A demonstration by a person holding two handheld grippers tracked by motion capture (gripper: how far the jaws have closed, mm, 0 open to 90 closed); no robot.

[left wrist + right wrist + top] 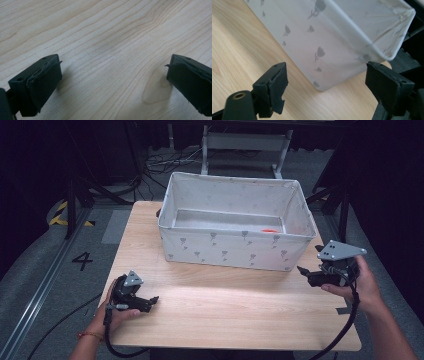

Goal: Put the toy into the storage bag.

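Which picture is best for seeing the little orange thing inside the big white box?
The high view is best: it looks down into the white fabric box with the grey flower print, where a small orange object lies on the bottom near the right side. The right gripper view shows the box's outer wall; the left gripper view shows bare wooden tabletop.

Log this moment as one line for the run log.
left gripper: open, empty, over table | right gripper: open, empty, near fabric bin corner | orange item inside bin
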